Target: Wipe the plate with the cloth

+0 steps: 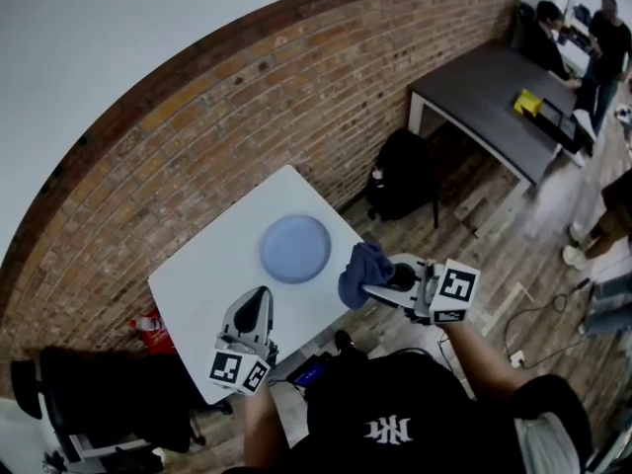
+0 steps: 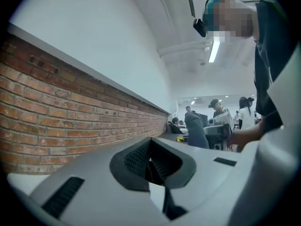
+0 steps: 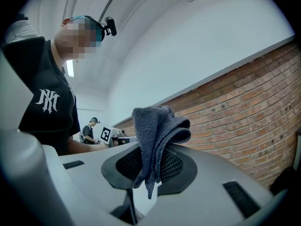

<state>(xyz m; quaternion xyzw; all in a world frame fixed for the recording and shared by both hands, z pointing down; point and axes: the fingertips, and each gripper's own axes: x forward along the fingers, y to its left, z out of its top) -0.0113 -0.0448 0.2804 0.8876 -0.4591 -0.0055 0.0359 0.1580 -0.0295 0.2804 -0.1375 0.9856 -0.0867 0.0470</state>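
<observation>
**Cloth clamped in the right gripper, plate bare on the table**

Seen along its own jaws, the right gripper (image 3: 149, 167) has closed on a grey-blue cloth (image 3: 157, 131), which bunches above the pads while a corner hangs below them. The left gripper (image 2: 151, 163) has its jaws drawn together with nothing between them.

Each gripper view catches the other tool. From the left, the cloth (image 2: 195, 131) hangs beside the person's forearm. From the right, the left gripper's marker cube (image 3: 106, 134) shows.

Only the head view takes in the round pale-blue plate (image 1: 295, 249). It lies flat towards the far side of the white table (image 1: 212, 275). There the cloth (image 1: 361, 271) is just to the right of the plate, at the table's right edge, apart from it. The left gripper (image 1: 259, 300) is over the near edge.

A brick wall (image 1: 247, 107) runs behind the table. A black backpack (image 1: 401, 174) stands on the wooden floor, and people sit at a dark desk (image 1: 489, 92) beyond.
</observation>
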